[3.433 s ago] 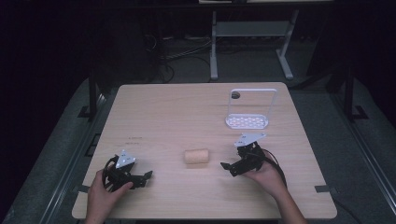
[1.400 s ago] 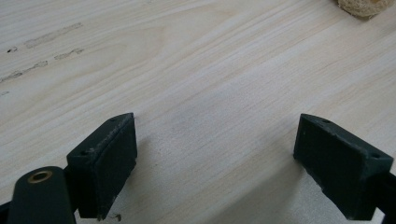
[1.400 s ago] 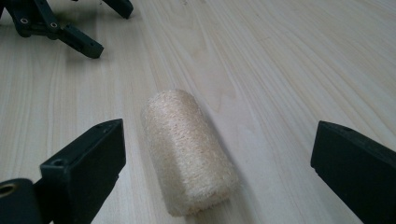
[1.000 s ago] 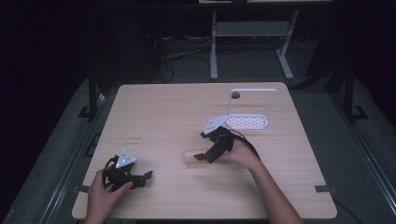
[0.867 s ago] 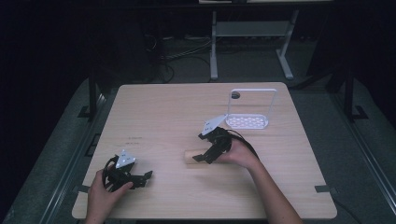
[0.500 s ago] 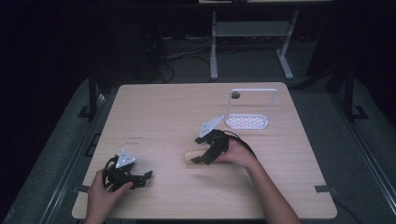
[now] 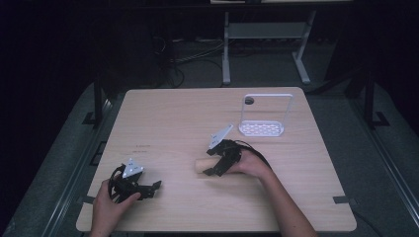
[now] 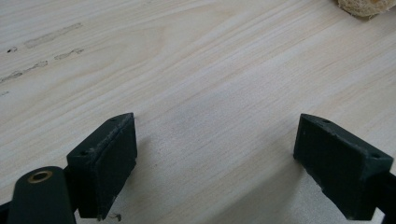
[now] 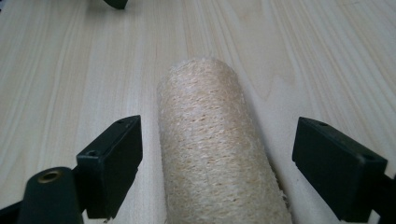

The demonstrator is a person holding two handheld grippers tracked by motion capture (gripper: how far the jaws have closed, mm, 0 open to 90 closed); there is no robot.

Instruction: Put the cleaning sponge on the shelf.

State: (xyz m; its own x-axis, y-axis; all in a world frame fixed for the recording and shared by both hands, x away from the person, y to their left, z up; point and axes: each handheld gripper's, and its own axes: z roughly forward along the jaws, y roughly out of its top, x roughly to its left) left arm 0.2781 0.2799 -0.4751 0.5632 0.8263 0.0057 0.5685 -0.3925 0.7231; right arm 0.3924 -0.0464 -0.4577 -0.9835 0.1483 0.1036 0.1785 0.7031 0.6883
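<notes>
A tan loofah roll [image 7: 200, 165] lies on its side on the wooden table [image 7: 173, 118], a little in front of the middle. My right gripper [image 7: 210, 171] straddles the roll from its right end. In the right gripper view the loofah roll [image 9: 212, 140] runs lengthwise between the two pads [image 9: 114, 163], with a gap on each side; the jaws have just been closing around it and do not touch it. My left gripper [image 7: 148, 190] rests at the front left, open over bare wood [image 8: 215, 158], and an edge of the loofah roll [image 8: 364, 5] shows at its view's top right.
A white wire rack [image 7: 262, 127] with a tall handle loop stands at the back right of the table. Table legs and cables lie on the dark floor beyond the far edge. A dark jaw tip [image 9: 116, 3] shows far off in the right gripper view.
The right hand came from the front right of the table to the loofah roll and settled lower around it. The left hand has kept still.
</notes>
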